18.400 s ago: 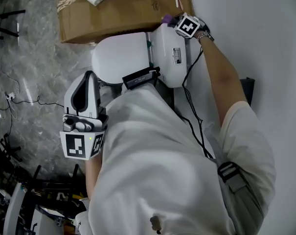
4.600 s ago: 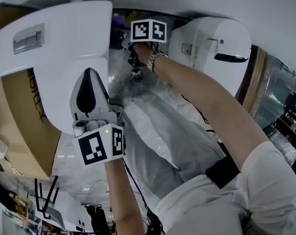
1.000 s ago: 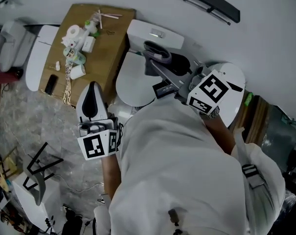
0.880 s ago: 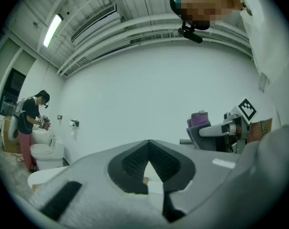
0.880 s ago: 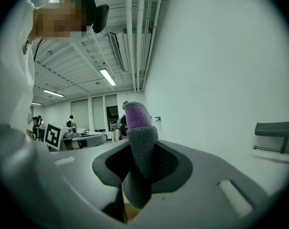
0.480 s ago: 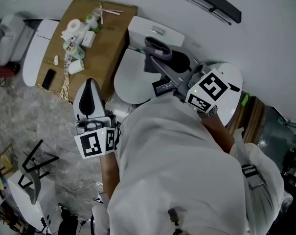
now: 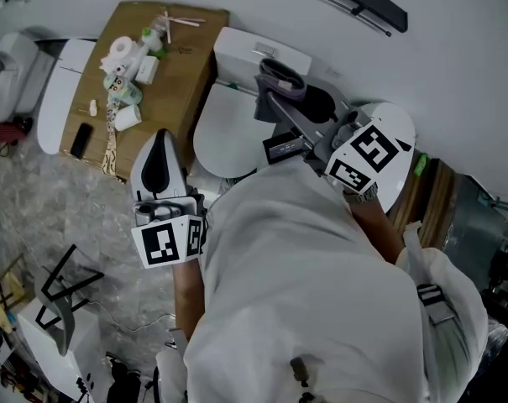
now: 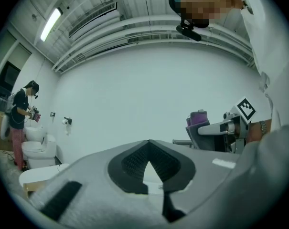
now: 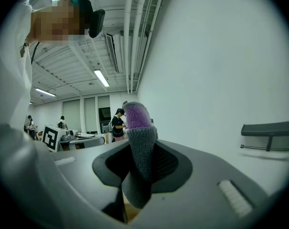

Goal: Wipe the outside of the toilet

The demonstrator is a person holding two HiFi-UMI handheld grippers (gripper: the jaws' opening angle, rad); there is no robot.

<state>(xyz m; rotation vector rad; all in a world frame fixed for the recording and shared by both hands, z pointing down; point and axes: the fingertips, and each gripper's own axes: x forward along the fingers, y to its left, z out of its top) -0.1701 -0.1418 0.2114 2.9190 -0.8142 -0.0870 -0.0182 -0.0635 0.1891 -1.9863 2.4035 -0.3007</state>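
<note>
Toilet (image 7: 224, 133): white, lid down. Its long axis runs from the tank (image 7: 252, 50) against the wall to the bowl front, and the front points toward the person. Right gripper (image 7: 272, 99) is at the tank's right end, jaws clamped on a grey-and-purple cloth (image 7: 280, 75). In the right gripper view the cloth stands up out of the jaws, long axis upright, purple end on top. Whether the cloth touches the tank cannot be told from the head view. Left gripper (image 7: 159, 141) is to the left of the bowl, near it but apart. Its own view shows the jaws tip to tip with nothing between them. Cardboard box (image 7: 165, 65) stands just left of the toilet, its top strewn with small bottles and paper rolls. Person's white shirt covers the space in front of the bowl.
</note>
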